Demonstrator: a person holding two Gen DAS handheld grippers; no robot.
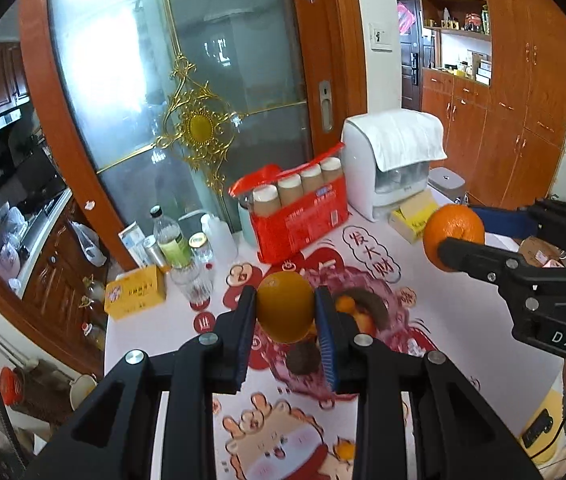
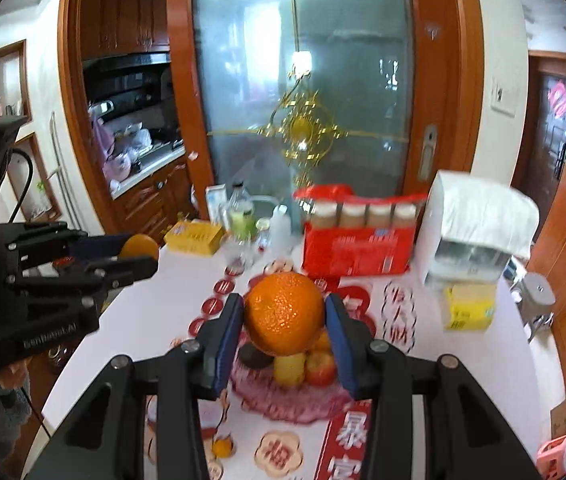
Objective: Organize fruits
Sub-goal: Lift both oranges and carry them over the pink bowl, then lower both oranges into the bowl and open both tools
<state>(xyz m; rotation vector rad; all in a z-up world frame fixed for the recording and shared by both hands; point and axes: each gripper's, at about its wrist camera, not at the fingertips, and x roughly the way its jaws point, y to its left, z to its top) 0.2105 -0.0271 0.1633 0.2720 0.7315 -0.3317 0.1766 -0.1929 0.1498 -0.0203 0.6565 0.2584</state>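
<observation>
Above the patterned table [image 1: 367, 240], left wrist view: the left gripper [image 1: 286, 312] has its jaws closed on a yellow-orange fruit [image 1: 285, 306], pinched at about its widest girth and held clear of the surface. Directly beneath it, toward 6 o'clock from the fruit, lies the pink fruit plate [image 1: 303, 380] with a brown fruit [image 1: 303, 360] and an apple [image 1: 365, 322] partly hidden by the fingers. At 3 o'clock the right gripper [image 1: 449, 250] carries a second orange [image 1: 454, 237], also in the air. A red carton of jars [image 1: 303, 224] stands at 12 o'clock, a yellow box [image 1: 135, 294] at 9 o'clock. Right wrist view: the right gripper [image 2: 285, 314] has its jaws clamped on the larger, pebbled orange [image 2: 284, 313], gripped across the middle; below it, at 6 o'clock, the plate [image 2: 303, 408] holds a yellow fruit [image 2: 290, 368], a red apple [image 2: 320, 368] and a dark fruit [image 2: 253, 356]. At 9 o'clock the left gripper [image 2: 139, 256] shows its own fruit [image 2: 139, 246]. Judged step: carrying two round fruits to their place. Good practice would be to keep both grips across the equator, since smooth round skins may roll out, to keep the two grippers well apart, and to set each fruit down in a free hollow before releasing, so the stacked fruit is not dislodged.
</observation>
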